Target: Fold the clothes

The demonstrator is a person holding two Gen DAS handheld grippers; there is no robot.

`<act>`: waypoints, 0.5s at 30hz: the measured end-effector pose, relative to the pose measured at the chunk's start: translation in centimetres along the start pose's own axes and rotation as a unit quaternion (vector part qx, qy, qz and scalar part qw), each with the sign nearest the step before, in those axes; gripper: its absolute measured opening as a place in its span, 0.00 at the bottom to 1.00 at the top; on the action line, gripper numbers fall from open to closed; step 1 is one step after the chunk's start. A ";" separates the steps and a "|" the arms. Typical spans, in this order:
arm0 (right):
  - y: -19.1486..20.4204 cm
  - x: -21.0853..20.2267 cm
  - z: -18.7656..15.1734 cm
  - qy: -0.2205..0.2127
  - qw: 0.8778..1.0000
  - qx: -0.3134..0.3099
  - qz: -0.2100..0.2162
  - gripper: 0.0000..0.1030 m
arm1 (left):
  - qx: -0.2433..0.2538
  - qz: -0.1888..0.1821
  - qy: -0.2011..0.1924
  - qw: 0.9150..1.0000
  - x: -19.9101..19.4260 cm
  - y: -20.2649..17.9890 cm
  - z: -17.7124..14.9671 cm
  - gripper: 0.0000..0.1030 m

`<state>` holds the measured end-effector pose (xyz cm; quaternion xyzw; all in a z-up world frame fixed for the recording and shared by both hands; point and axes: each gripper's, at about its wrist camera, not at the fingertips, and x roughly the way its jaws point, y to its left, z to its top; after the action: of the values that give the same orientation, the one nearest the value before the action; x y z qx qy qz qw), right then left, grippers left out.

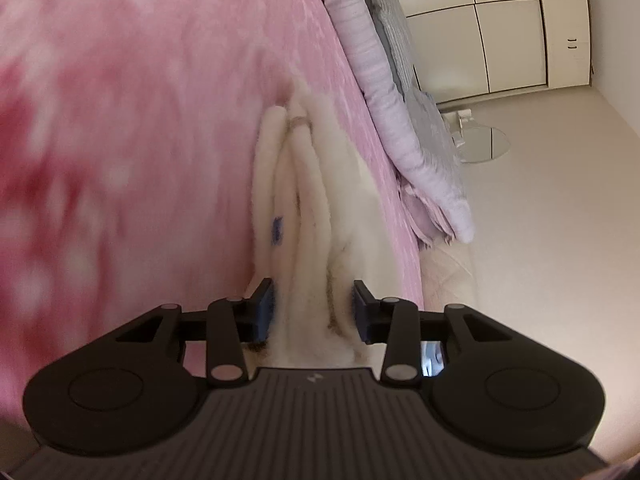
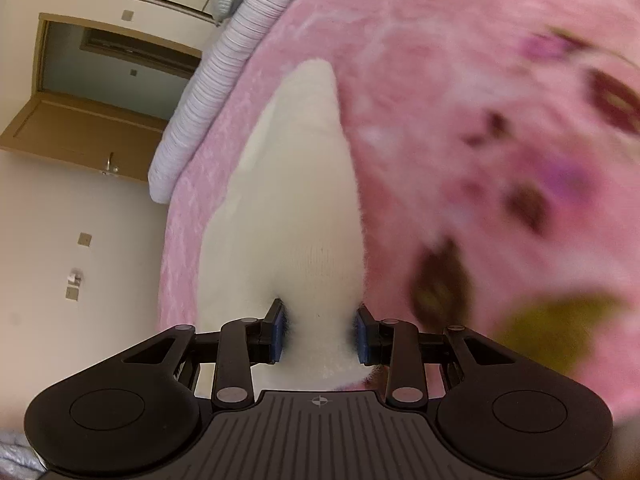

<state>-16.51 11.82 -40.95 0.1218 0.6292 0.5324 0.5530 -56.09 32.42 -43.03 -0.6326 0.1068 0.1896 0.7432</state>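
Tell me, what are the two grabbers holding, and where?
Both the left gripper and right gripper pinch the fluffy white garment, each on a bunched-up edge.

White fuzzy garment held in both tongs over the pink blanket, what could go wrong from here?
1. The left tongs pinch several bunched folds of the white garment; a layer might slip free.
2. The right tongs grip only a narrow gathered end, so it could pull out.
3. The garment may drag on the pink blanket and crease.
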 end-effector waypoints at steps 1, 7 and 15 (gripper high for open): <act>-0.3 -0.7 -0.7 0.001 1.000 0.000 -0.003 0.36 | -0.005 0.000 -0.001 1.000 -0.4 0.1 -0.7 0.34; 1.8 -3.8 -1.2 -0.028 0.995 -0.084 -0.052 0.47 | 0.029 0.028 -0.021 0.999 -2.5 -2.3 -0.3 0.34; 5.4 -4.4 -1.5 -0.097 0.973 -0.184 -0.100 0.48 | 0.065 0.050 -0.027 0.996 -3.3 -5.2 0.5 0.40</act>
<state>-18.53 9.88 -34.37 0.0055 0.4730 0.5668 0.6745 -56.93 31.78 -37.00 -0.5718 0.1301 0.2362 0.7748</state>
